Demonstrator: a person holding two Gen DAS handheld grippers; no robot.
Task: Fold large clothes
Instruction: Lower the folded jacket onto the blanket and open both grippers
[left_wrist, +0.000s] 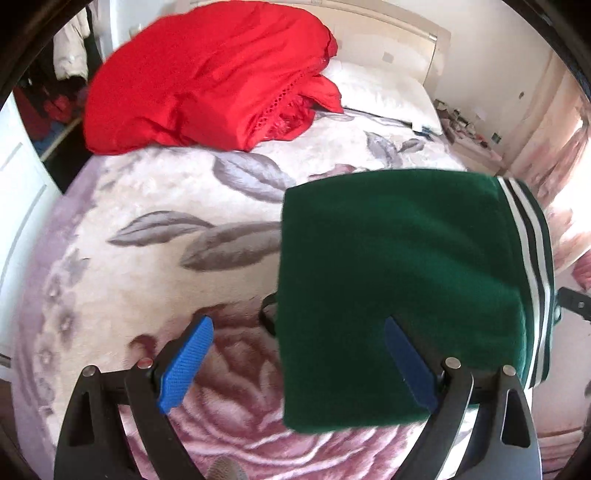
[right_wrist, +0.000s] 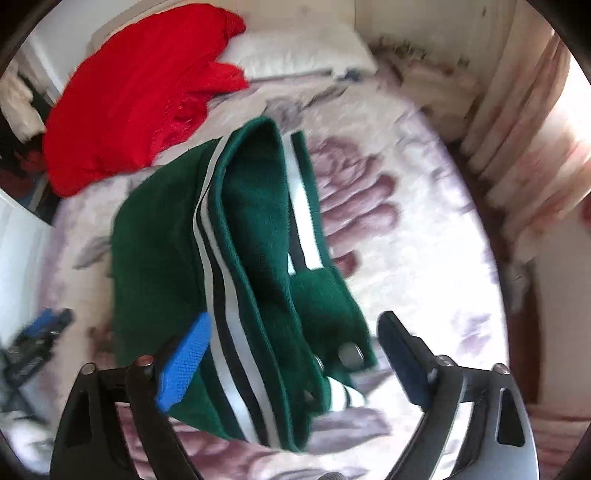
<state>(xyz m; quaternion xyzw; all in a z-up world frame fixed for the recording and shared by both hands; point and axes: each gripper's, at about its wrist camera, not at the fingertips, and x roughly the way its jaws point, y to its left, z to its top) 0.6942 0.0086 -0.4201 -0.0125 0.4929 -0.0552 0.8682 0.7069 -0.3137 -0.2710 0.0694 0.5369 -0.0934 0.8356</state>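
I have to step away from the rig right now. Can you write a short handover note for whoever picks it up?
Left gripper: open, empty, above the bed.
Right gripper: open, empty.
Green striped garment: lies folded into a compact block on the floral blanket, released by both grippers.
Red garment: in an unfolded heap near the pillow.
Done: the green piece looks folded.
Left: probably the red one.

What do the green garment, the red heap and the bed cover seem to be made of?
Green garment: thick knit or fleece, matte and fuzzy, with white and dark striped bands, probably ribbed.
Red heap: thinner woven fabric with a slight sheen, soft creases and an openwork trim line.
Bed cover: plush, velvety pile with a printed flower pattern; the fibre cannot be told.
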